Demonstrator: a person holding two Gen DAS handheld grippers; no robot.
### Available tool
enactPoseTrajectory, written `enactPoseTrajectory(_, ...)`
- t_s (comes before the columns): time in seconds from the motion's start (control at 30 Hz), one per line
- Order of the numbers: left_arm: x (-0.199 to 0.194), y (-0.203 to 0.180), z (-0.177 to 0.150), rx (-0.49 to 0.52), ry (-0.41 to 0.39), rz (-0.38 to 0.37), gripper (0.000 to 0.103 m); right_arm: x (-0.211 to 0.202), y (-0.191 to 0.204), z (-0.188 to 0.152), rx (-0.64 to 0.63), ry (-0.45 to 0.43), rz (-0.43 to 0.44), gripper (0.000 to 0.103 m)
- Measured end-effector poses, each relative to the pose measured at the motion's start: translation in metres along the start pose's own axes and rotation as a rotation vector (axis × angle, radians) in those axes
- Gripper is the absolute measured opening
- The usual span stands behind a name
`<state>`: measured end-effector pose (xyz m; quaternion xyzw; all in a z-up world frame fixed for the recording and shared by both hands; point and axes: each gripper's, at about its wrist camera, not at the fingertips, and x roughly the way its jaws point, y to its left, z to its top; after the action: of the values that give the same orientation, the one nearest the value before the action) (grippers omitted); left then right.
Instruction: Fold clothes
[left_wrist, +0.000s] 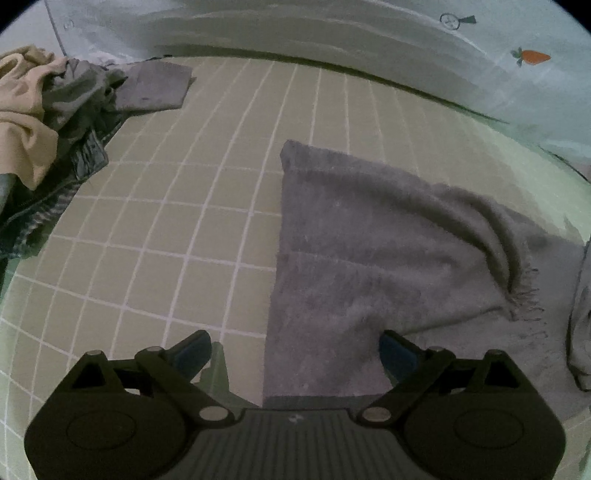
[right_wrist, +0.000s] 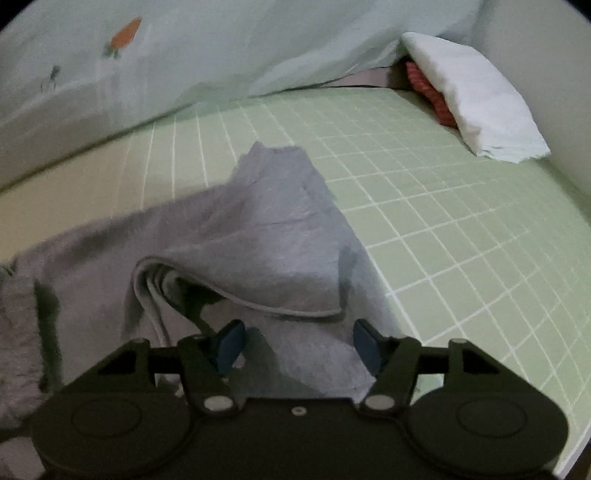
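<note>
I am holding my left gripper (left_wrist: 293, 350) low over the green checked sheet (left_wrist: 184, 206), its fingers spread wide and grasping nothing. The grey towel (left_wrist: 369, 240) is lying flat on the sheet; its near left edge is running between my left fingers, the right fingertip (left_wrist: 395, 350) sitting over the cloth and the left one over bare sheet. One fringed corner of the towel is folded back over itself to the right. At the far left a heap of clothes (left_wrist: 48, 122), tan and dark grey, is waiting on the sheet, with a small folded grey cloth (left_wrist: 155, 86) lying just beside it. Behind, a pale blanket (left_wrist: 480, 55) printed with a carrot is running along the back edge of the bed.

My right gripper (right_wrist: 299, 341) is also standing released, fingers apart with nothing pinched. Below and ahead of them a light grey garment (right_wrist: 273, 229) is lying rumpled on the sheet (right_wrist: 461, 221), a hemmed edge curling up just in front of the fingertips. A white pillow (right_wrist: 469, 96) is sitting in the far right corner, well apart from the garment, with something red tucked under it.
</note>
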<state>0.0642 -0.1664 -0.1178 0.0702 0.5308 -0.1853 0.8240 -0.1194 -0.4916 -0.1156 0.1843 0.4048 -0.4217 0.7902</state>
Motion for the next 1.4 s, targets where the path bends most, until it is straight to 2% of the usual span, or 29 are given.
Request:
enactPoseTrajectory(0.1,0.005,0.001,-0.001,-0.006,0.017,0.003,0.098,0.005,0.004,0.009,-0.049,-0.015,-0.037,0.065)
enactPoseTrajectory(0.3,0.012,0.000,0.000,-0.004,0.038,0.020,0.103,0.023,0.022,0.060,-0.086,-0.100,-0.035,0.065)
enactPoseTrajectory(0.37,0.013,-0.001,-0.001,0.005,0.038,0.026,0.103,0.026,0.029,0.076,-0.074,-0.153,0.007,0.066)
enactPoseTrajectory(0.5,0.014,-0.001,-0.001,0.009,0.037,0.031,0.103,0.014,0.041,0.093,-0.034,-0.256,0.164,0.073)
enactPoseTrajectory(0.57,0.014,-0.002,-0.001,0.009,0.037,0.034,0.103,0.014,0.044,0.090,-0.025,-0.238,0.186,0.073)
enactPoseTrajectory(0.67,0.015,-0.003,-0.001,0.010,0.037,0.038,0.103,0.015,0.045,0.074,-0.059,-0.186,0.125,0.073)
enactPoseTrajectory(0.83,0.015,-0.004,-0.001,0.015,0.035,0.042,0.103,0.018,0.045,0.045,0.025,-0.099,0.141,0.077)
enactPoseTrajectory(1.1,0.014,-0.002,0.000,0.033,0.033,0.033,0.103,0.028,0.087,0.030,-0.121,-0.080,0.063,0.077)
enactPoseTrajectory(1.13,0.014,-0.002,0.000,0.034,0.032,0.033,0.103,0.028,0.089,0.030,-0.144,-0.082,0.059,0.067)
enactPoseTrajectory(1.17,0.014,-0.002,0.000,0.034,0.031,0.033,0.103,0.029,0.090,0.029,-0.167,-0.084,0.054,0.050)
enactPoseTrajectory(1.2,0.014,-0.002,0.000,0.034,0.029,0.032,0.103,0.027,0.087,0.030,-0.170,-0.088,0.050,0.038)
enactPoseTrajectory(1.23,0.014,-0.002,-0.001,0.035,0.028,0.032,0.103,0.025,0.084,0.031,-0.172,-0.092,0.047,0.021)
enactPoseTrajectory(1.27,0.014,-0.002,-0.001,0.035,0.027,0.032,0.103,0.022,0.076,0.033,-0.158,-0.098,0.058,0.017)
enactPoseTrajectory(1.4,0.014,-0.002,-0.001,0.037,0.024,0.030,0.103,-0.005,0.050,0.035,-0.111,-0.165,0.113,0.014)
